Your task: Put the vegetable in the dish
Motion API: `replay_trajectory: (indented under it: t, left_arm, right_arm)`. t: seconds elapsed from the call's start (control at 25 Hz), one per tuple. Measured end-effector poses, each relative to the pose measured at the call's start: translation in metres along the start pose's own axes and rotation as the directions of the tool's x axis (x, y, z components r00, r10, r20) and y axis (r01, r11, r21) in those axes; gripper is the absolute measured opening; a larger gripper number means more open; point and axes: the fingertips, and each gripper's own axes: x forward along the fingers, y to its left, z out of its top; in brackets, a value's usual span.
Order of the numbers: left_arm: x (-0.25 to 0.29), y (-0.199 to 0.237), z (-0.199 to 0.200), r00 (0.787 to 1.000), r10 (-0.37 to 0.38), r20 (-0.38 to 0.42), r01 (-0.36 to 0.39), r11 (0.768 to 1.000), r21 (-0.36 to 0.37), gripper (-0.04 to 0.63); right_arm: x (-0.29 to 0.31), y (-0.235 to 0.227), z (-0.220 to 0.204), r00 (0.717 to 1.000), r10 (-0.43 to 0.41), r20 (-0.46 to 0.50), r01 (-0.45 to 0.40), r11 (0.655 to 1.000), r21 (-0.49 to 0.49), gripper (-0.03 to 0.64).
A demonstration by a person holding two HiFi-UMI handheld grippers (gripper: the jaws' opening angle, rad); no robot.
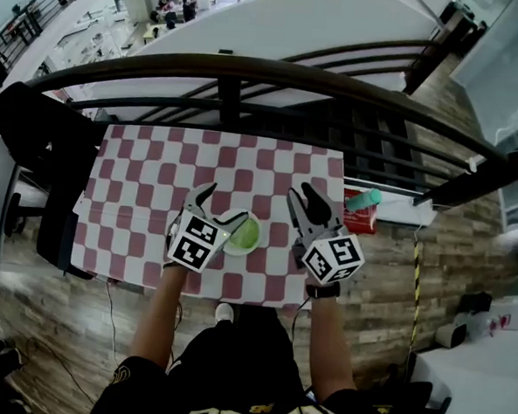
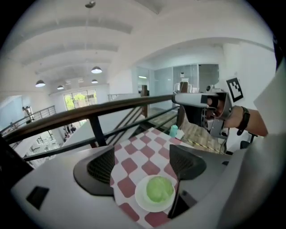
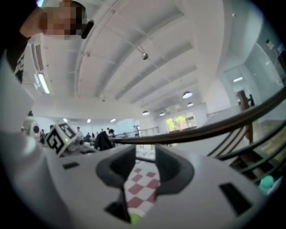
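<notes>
Table [image 1: 138, 177]: covered with a red-and-white checked cloth, standing against a dark railing [image 1: 250, 70] on its far side.

Dish [image 1: 239, 252]: white, round, upright on the near middle of the table.

Vegetable [image 1: 245, 234]: pale green and rounded, lying inside the dish. In the left gripper view it sits centred in the dish [image 2: 142, 202], vegetable [image 2: 159, 188] clear of the rim.

Left tool [image 1: 219, 210]: held above the table just left of the dish, its right-hand finger overlapping the dish edge in the head view. Its own view shows the left tool [image 2: 143, 165] with jaws wide apart and nothing gripped; the dish shows below the gap, closer to the right-hand jaw. No contact with dish or vegetable can be confirmed.

Right tool [image 1: 307, 205]: held just right of the dish, apart from it. Its own view shows the right tool [image 3: 145, 167] with jaws parted by a narrow gap and nothing between them; checked cloth is visible through the gap.

Other item: a teal-topped object [image 1: 362, 201] lies at the right edge of the table, well apart from the dish.
</notes>
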Motion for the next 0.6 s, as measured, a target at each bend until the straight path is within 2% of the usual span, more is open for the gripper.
replay_trajectory:
  t: [0.12, 0.24, 0.44, 0.6]
  left_arm:
    - [-0.032, 0.018, 0.033, 0.986, 0.104, 0.127, -0.103, 0.995, -0.018, 0.337]
    - [-0.060, 0.030, 0.057, 0.962, 0.166, 0.216, -0.158, 0.986, -0.056, 0.286]
    - [-0.099, 0.037, 0.088, 0.913, 0.243, 0.327, -0.222, 0.970, -0.101, 0.235]
    - [-0.120, 0.038, 0.102, 0.882, 0.284, 0.376, -0.249, 0.959, -0.139, 0.188]
  right_arm:
    - [-0.001, 0.011, 0.025, 0.999, -0.047, -0.002, 0.047, 0.998, -0.053, 0.138]
    - [0.001, 0.025, 0.046, 0.997, -0.078, -0.001, 0.077, 0.992, -0.102, 0.138]
    - [0.004, 0.054, 0.075, 0.996, -0.087, 0.033, 0.091, 0.987, -0.135, 0.135]
    - [0.006, 0.072, 0.083, 0.995, -0.092, 0.038, 0.096, 0.989, -0.114, 0.106]
